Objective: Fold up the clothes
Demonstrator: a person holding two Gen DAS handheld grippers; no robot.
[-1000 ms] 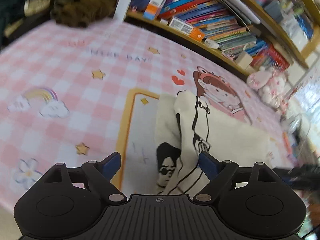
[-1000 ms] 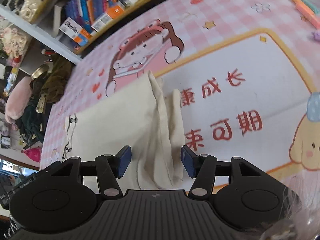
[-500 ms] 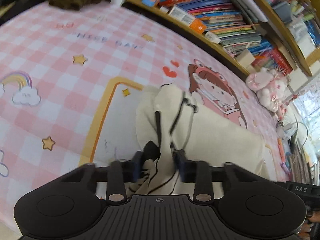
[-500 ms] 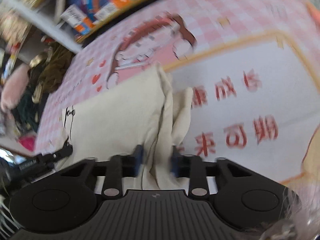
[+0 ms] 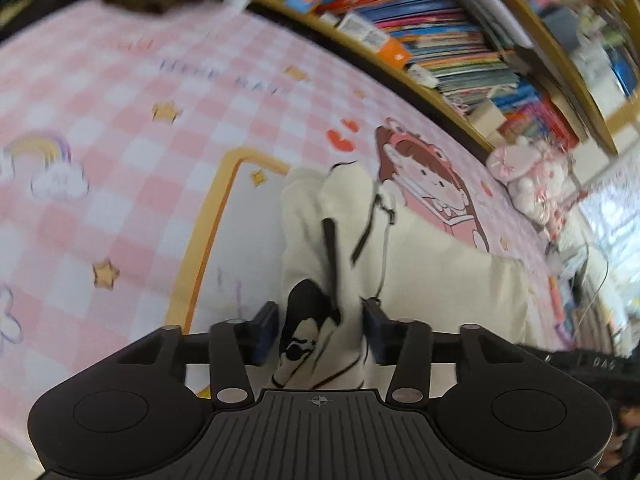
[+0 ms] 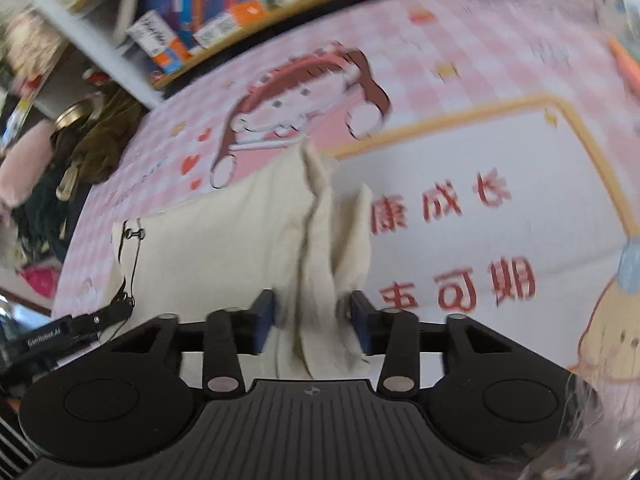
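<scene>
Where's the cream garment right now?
The cream garment lies on the pink checked cloth, below the cartoon girl print, one bunched end in each gripper's jaws.

1. I see a pink-and-white checked cloth (image 5: 120,128) covering the whole work surface, printed with stars, a rainbow, hearts, a cartoon girl and a yellow-framed white panel with red characters (image 6: 460,240).
2. Behind the surface runs a wooden bookshelf (image 5: 440,92), its shelves crammed with colourful books (image 5: 420,36) lying flat or leaning.
3. A pink plush toy (image 5: 528,184) sits at the far edge of the cloth below the shelf.
4. A heap of dark brown and olive fabric (image 6: 100,140) lies at the other end, beside a white upright post (image 6: 100,60).
5. Bright daylight washes in from the right in my left view (image 5: 616,216).
</scene>
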